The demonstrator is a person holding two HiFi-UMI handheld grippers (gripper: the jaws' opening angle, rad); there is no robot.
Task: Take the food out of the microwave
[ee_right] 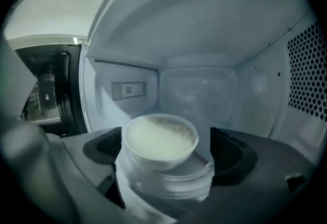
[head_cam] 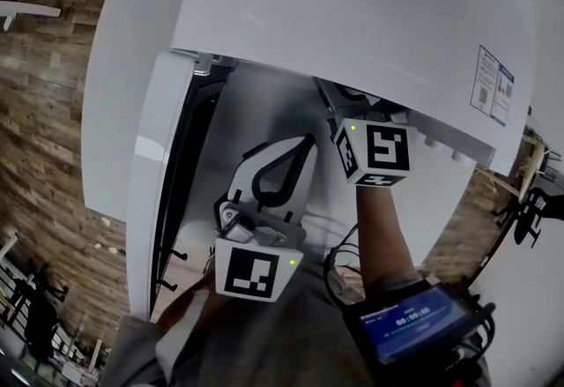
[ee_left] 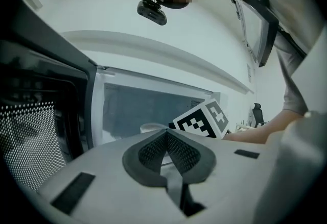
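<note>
- Food [ee_right: 161, 136], pale and grainy, fills a white bowl [ee_right: 153, 159] inside the open microwave [ee_right: 199, 85]. The bowl rests on a clear tub [ee_right: 168, 182] near the front of the cavity.
- Right claw [ee_right: 166, 152] is inside the cavity with its jaws spread wide, one pad on each side of the bowl and tub. They stand close to the walls, but I see no squeeze yet, so nothing is held.
- Left claw [ee_left: 166, 139] is pinched shut on nothing. It hangs outside the opening, beside the door [ee_left: 46, 131], and gives no support.
- Bowl and tub look like two separate pieces, which seems the main risk. If the pads close on the tub alone, the bowl could rock or slide off when lifted.
- If the pads close on the bowl's curved side instead, it may pop upward out of the grip, since the wall looks smooth and tapers downward.
- Any tilt on the way out would likely spill the food, because it sits level with the rim.
- The stack stands fairly tall under the cavity roof, so lifting too high before drawing back could knock the bowl.
- A hard squeeze might buckle the thin-looking tub.
- The door stands open at the left. If the left claw bumps it, it could swing into the path.
</note>
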